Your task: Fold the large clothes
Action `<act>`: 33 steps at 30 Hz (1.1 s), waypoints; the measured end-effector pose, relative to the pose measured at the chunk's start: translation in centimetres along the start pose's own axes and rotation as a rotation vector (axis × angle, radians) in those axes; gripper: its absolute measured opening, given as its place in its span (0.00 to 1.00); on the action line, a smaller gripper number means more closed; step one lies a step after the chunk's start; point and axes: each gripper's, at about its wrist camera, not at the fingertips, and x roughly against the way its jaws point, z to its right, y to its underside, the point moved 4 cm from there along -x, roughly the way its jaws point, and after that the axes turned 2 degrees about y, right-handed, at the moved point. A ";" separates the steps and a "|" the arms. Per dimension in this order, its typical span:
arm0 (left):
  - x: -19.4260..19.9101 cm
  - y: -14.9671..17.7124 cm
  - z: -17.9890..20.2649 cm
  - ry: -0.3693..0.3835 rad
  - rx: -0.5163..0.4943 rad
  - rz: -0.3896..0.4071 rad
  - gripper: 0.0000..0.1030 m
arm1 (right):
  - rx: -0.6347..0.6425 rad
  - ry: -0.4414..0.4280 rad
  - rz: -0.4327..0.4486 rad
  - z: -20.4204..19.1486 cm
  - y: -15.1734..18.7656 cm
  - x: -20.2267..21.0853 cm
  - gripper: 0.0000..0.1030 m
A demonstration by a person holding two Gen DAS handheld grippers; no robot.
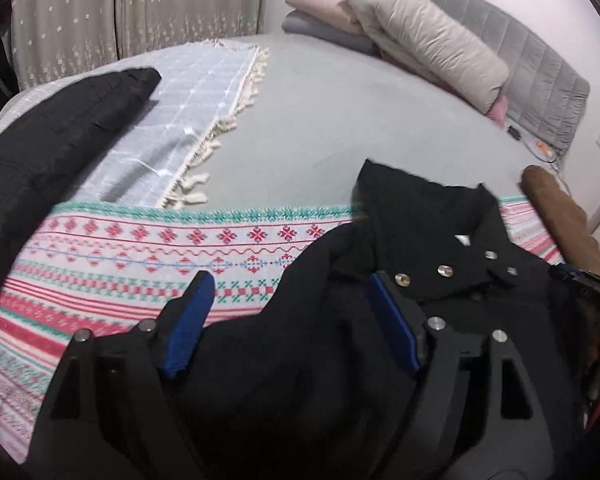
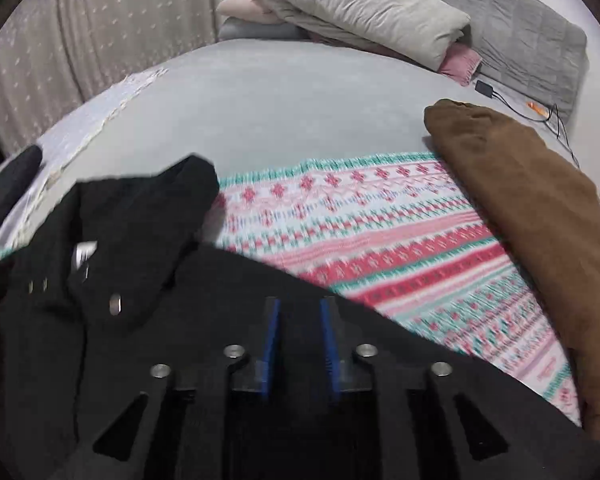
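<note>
A black coat [image 1: 340,300] with metal snap buttons lies on a patterned pink, white and teal blanket [image 1: 120,264] on the bed. Its collar [image 1: 428,204] points away from me. My left gripper [image 1: 292,284] is open, its blue-padded fingers [image 1: 188,320] straddling the coat's left shoulder fabric. A black sleeve [image 1: 68,132] stretches away at the upper left. In the right wrist view my right gripper [image 2: 300,308] is nearly shut on the coat's right shoulder edge [image 2: 300,288]; the coat [image 2: 120,260] spreads to the left.
A folded brown garment [image 2: 540,220] lies on the right of the patterned blanket [image 2: 380,232]. A pale blue fringed throw [image 1: 188,112] lies at the far left. Pillows [image 1: 420,36] are stacked by the grey headboard [image 1: 540,72]. A charger and cables [image 2: 512,100] lie near it.
</note>
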 end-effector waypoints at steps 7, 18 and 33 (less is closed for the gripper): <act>8.0 1.9 -0.9 0.055 -0.012 -0.095 0.80 | 0.112 -0.015 0.000 0.4 4.0 8.4 0.60; 21.7 8.7 -5.3 -0.002 0.013 -0.106 0.82 | 0.180 -0.123 -0.026 -0.7 12.2 23.1 0.72; 24.9 24.1 -16.1 -0.031 0.326 -0.156 0.82 | 0.173 -0.240 -0.056 -3.5 25.2 28.9 0.74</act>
